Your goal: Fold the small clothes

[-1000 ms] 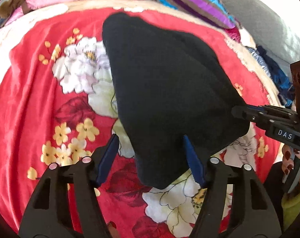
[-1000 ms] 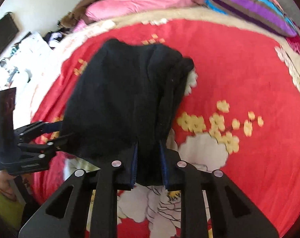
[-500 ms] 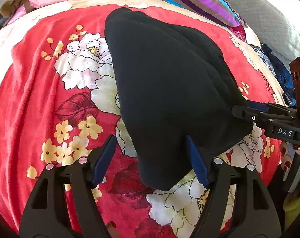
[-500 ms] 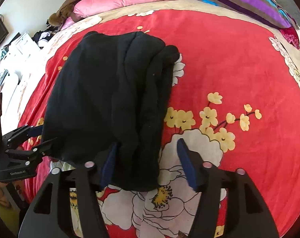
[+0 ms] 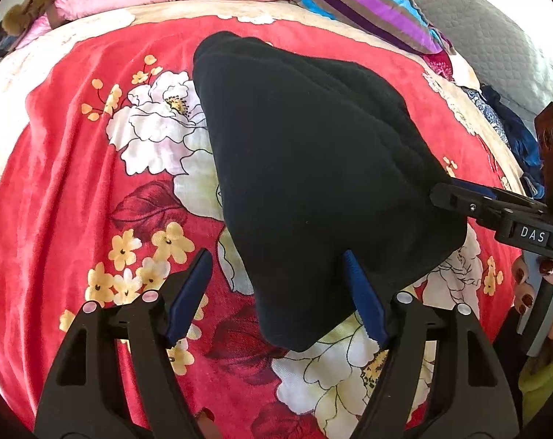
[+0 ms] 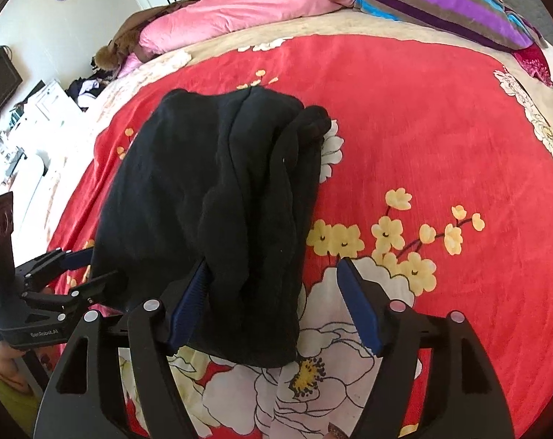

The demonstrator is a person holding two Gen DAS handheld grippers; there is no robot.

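Black garment (image 5: pixel 313 190) is lying folded on the floral blanket (image 5: pixel 75 201) — left gripper (image 5: pixel 276 292) and right gripper (image 6: pixel 273 300) are both standing spread, gripping nothing.

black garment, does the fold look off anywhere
Yes. The black garment lies folded on the red floral blanket, but its right edge is bunched into uneven ridges, with a lumpy far corner sticking out.

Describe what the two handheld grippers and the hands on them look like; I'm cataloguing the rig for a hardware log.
Both the left gripper and the right gripper have black angular plastic frames with triangular cut-outs, round silver pivot pins and ribbed blue pads on the fingers. Seen side-on, the right one carries a white "DAS" label, the left small "GenRobot.AI" lettering. The right hand has dark red nail polish. No cables show.
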